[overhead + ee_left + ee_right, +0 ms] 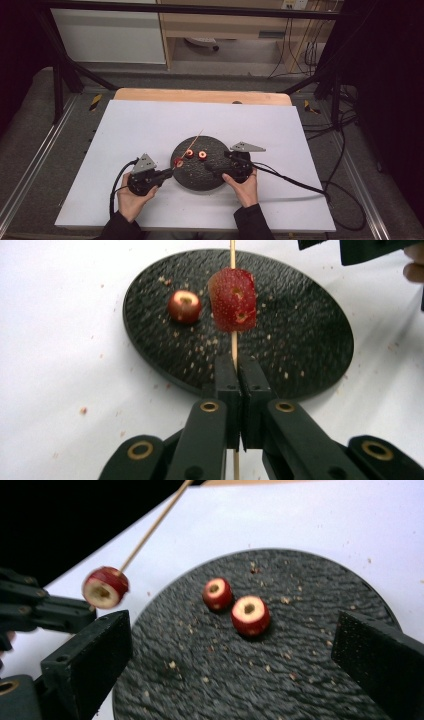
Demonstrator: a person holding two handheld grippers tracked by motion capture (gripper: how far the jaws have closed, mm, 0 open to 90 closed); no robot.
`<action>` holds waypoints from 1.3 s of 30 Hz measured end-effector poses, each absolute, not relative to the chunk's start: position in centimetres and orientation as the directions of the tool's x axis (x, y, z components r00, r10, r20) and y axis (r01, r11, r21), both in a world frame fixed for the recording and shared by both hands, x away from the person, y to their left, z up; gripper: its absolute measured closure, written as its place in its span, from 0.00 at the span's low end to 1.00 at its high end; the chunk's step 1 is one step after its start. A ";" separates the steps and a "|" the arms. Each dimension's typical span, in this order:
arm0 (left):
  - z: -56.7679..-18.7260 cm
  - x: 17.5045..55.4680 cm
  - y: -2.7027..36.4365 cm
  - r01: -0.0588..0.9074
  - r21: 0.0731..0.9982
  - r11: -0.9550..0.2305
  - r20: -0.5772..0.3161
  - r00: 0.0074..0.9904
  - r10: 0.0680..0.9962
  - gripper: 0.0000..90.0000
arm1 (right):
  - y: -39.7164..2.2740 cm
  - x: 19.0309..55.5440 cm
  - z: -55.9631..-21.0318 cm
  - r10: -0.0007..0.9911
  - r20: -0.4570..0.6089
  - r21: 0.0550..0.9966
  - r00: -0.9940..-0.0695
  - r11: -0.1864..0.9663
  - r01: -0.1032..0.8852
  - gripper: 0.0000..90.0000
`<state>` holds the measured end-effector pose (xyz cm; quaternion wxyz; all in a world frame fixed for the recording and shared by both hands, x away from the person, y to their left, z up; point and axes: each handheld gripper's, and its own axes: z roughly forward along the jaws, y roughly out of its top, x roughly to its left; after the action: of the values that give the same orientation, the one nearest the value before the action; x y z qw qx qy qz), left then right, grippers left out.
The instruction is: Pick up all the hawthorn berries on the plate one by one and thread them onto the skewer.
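Nearest the person's edge of the white table (150,125), two hands hold the grippers. Left gripper (239,371) is clenched on a thin wooden skewer (233,342), its jaws pressed tight together around the stick. One cored red fruit piece (233,299) is threaded on that skewer, held just above the near-left rim of the round black plate (300,340). Right gripper (235,667) is released, its jaws standing wide apart over the plate with nothing between the pads. Farther on, two loose fruit pieces (250,615) lie close together near the plate's middle among crumbs.
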<state>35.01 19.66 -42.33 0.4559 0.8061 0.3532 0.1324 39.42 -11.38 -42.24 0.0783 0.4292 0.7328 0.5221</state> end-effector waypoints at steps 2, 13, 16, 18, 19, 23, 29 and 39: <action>-42.6 34.7 20.2 0.453 0.824 -0.341 -0.110 0.717 0.688 0.98 | -11.4 39.5 -42.3 0.709 0.324 0.821 -0.626 0.118 0.559 0.04; -43.3 33.7 22.1 0.457 0.806 -0.377 -0.094 0.727 0.681 0.98 | -11.4 41.1 -41.4 0.738 0.223 0.750 -0.637 0.288 0.596 0.06; -43.4 33.6 22.4 0.458 0.802 -0.383 -0.090 0.727 0.680 0.98 | -11.0 41.7 -40.9 0.738 0.195 0.734 -0.646 0.327 0.595 0.07; -43.4 33.5 22.7 0.455 0.803 -0.384 -0.084 0.725 0.683 0.98 | -10.7 42.1 -40.6 0.737 0.187 0.720 -0.650 0.347 0.600 0.07; -43.4 33.5 22.8 0.454 0.804 -0.383 -0.084 0.725 0.683 0.98 | -10.6 42.3 -40.4 0.736 0.175 0.713 -0.654 0.363 0.599 0.08; -43.5 33.4 23.1 0.458 0.800 -0.388 -0.083 0.724 0.684 0.98 | -9.7 43.2 -39.8 0.726 0.146 0.686 -0.672 0.415 0.598 0.11; -43.5 33.4 23.3 0.458 0.803 -0.383 -0.085 0.723 0.686 0.98 | -8.3 44.4 -39.3 0.717 0.119 0.641 -0.687 0.473 0.604 0.18; -43.6 33.4 23.3 0.461 0.799 -0.387 -0.085 0.723 0.686 0.98 | -6.5 46.2 -39.8 0.706 0.113 0.585 -0.700 0.522 0.621 0.24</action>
<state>33.44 23.30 -43.60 0.4302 0.8224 0.3487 0.1307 46.17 -6.51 -39.82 0.0693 0.3814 0.8696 0.3059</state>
